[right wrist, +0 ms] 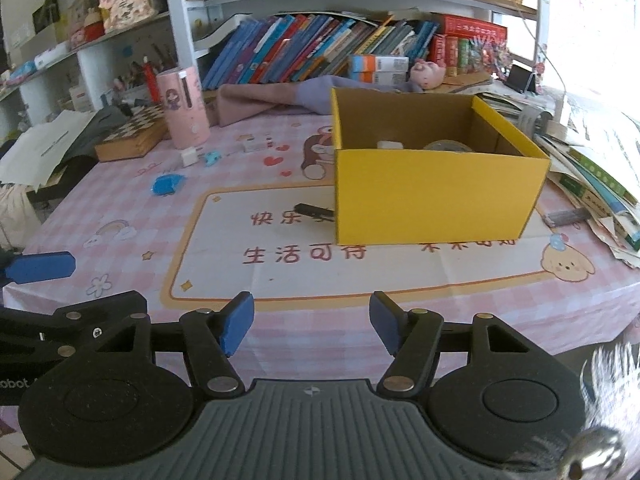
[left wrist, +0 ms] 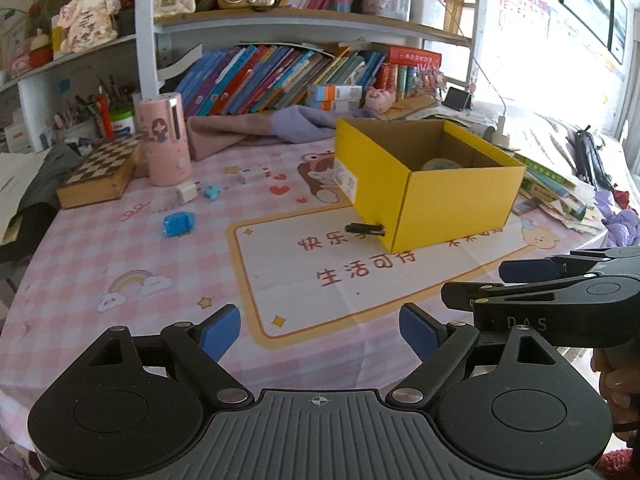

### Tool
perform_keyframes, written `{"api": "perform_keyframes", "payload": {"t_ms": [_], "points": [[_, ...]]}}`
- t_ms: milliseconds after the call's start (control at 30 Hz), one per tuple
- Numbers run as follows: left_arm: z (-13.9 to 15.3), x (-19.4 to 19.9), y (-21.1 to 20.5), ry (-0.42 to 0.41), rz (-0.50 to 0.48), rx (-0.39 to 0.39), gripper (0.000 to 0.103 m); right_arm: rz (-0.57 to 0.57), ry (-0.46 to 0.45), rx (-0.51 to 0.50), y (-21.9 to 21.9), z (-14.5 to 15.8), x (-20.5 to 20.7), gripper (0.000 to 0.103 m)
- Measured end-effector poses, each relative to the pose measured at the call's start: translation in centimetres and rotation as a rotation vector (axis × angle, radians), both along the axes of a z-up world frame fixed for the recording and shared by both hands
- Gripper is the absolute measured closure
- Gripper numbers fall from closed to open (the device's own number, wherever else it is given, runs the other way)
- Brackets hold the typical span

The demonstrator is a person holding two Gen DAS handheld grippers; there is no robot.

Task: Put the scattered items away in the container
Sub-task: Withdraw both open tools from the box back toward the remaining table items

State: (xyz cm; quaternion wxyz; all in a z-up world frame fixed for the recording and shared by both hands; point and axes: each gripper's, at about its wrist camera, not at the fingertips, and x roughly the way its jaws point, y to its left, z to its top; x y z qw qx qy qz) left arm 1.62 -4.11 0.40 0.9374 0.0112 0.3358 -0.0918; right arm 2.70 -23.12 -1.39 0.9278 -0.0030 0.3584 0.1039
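An open yellow cardboard box [left wrist: 432, 196] [right wrist: 436, 196] stands on the pink checked tablecloth; a tape roll [right wrist: 446, 146] and a small white item [right wrist: 389, 145] lie inside. A black pen-like item [left wrist: 365, 229] [right wrist: 315, 210] lies against the box's left front corner. Farther left sit a blue object [left wrist: 178, 225] [right wrist: 166, 184], a white charger [left wrist: 186, 193] [right wrist: 190, 157], a small light-blue piece [left wrist: 212, 192] [right wrist: 212, 157] and a white block [left wrist: 253, 176] [right wrist: 256, 144]. My left gripper [left wrist: 320, 330] hangs open over the near table edge, empty. My right gripper [right wrist: 312, 326] is open and empty beside it.
A pink cylinder [left wrist: 164, 140], a chessboard box [left wrist: 102, 176] and folded purple cloth [left wrist: 260, 126] stand behind the small items. Shelves of books [left wrist: 280, 76] line the back. Stacked books and papers [left wrist: 560, 188] crowd the table's right edge.
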Motion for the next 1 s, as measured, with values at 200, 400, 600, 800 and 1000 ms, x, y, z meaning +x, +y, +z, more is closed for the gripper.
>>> {"api": "perform_keyframes", "payload": {"t_ms": [200,400,600,800,1000], "points": [[0.1,0.0,1.0,-0.004,0.012,0.004,0.014,0.021,-0.004,-0.004,1.3,0.1,0.2,0.040],[0.4,0.0,2.3,-0.010,0.043,0.007,0.013,0.041,-0.016,-0.003,2.6,0.4,0.8,0.039],[0.6,0.1,3.8,-0.022,0.097,0.003,0.008,0.101,-0.036,-0.018,4.6,1.0,1.6,0.034],[0.5,0.4,5.1,-0.019,0.148,0.009,0.008,0.151,-0.038,-0.016,6.4,0.9,2.6,0.033],[0.5,1.5,6.1,-0.025,0.180,0.028,0.008,0.186,-0.052,-0.007,7.7,0.9,4.2,0.032]]}}
